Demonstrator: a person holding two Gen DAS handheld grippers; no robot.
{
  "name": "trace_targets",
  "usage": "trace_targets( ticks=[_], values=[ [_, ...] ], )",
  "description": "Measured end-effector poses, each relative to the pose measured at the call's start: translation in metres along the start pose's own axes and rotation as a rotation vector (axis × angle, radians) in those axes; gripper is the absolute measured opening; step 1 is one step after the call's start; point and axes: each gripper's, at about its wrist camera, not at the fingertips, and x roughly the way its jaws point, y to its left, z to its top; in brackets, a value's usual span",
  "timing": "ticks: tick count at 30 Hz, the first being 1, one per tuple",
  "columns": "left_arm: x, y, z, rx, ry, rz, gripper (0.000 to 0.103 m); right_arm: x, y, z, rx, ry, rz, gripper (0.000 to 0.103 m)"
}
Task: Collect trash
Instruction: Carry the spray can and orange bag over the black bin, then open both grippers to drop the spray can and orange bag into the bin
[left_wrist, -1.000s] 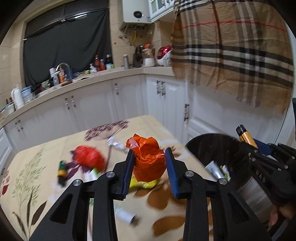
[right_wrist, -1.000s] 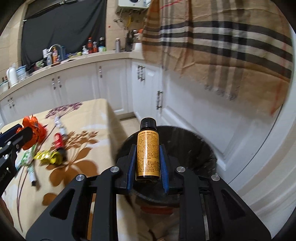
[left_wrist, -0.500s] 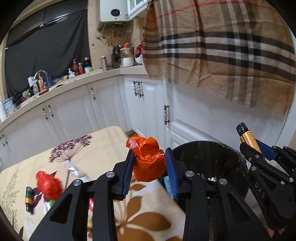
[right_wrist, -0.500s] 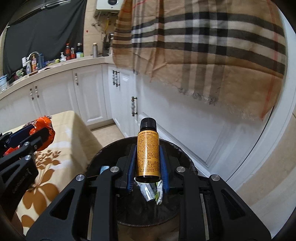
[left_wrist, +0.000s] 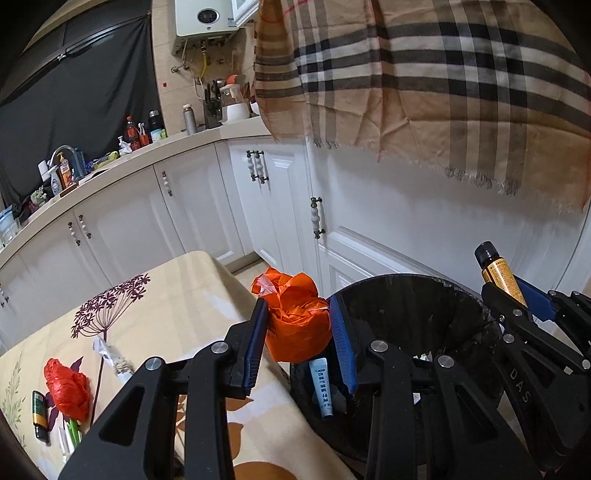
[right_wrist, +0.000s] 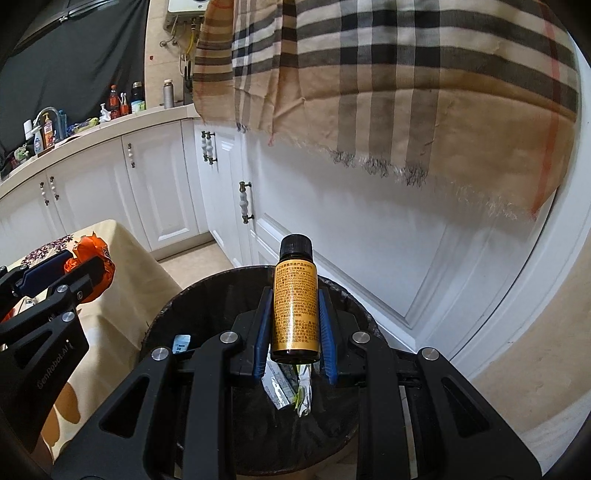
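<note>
Two grippers hang side by side at the rim of a black trash bin (right_wrist: 207, 295), each loaded. The left gripper (left_wrist: 298, 332) clamps a crumpled orange wrapper (left_wrist: 295, 325) between its blue pads; we see it poised over the gap where the table edge (left_wrist: 236, 280) meets the bin's near wall. The right gripper (right_wrist: 294, 325) clasps a gold-labelled bottle (right_wrist: 294, 299) with a black cap, standing upright in the jaws directly above the bin's open mouth.

We note open room inside the bin: a white-and-blue tube (left_wrist: 324, 387) leans against the inner wall, and flat packets (right_wrist: 291, 387) lie at the bottom below the bottle. Beyond the bin, white cabinet doors (right_wrist: 332, 240) close the far side, and a plaid cloth (left_wrist: 443, 92) hangs above them, well clear of both tools. In the left wrist view the right gripper stands across the bin at its far rim.

On the floral tablecloth (left_wrist: 166, 306) we count remaining litter: a red crumpled wrapper (left_wrist: 66, 384), a small dark bottle (left_wrist: 38, 413) just beside it, a torn silver packet (left_wrist: 110, 358), and green-and-white tubes (left_wrist: 72, 432) near the table's near edge.
</note>
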Motion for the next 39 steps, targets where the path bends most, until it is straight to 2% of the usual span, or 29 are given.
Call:
trace_targets(
  ticks=[25,32,39],
  values=[
    [0.024,-0.006,0.004,0.005,0.044,-0.003,0.037,0.027,-0.003,0.0,0.005,0.04,-0.009,0.023],
    [0.024,-0.004,0.005,-0.005,0.046,0.0,0.05,0.028,-0.002,0.001,0.004,0.04,-0.014,0.026],
    [0.019,-0.001,0.003,-0.007,0.04,-0.002,0.055,0.018,0.001,0.004,0.001,0.024,-0.012,0.026]
  ],
)
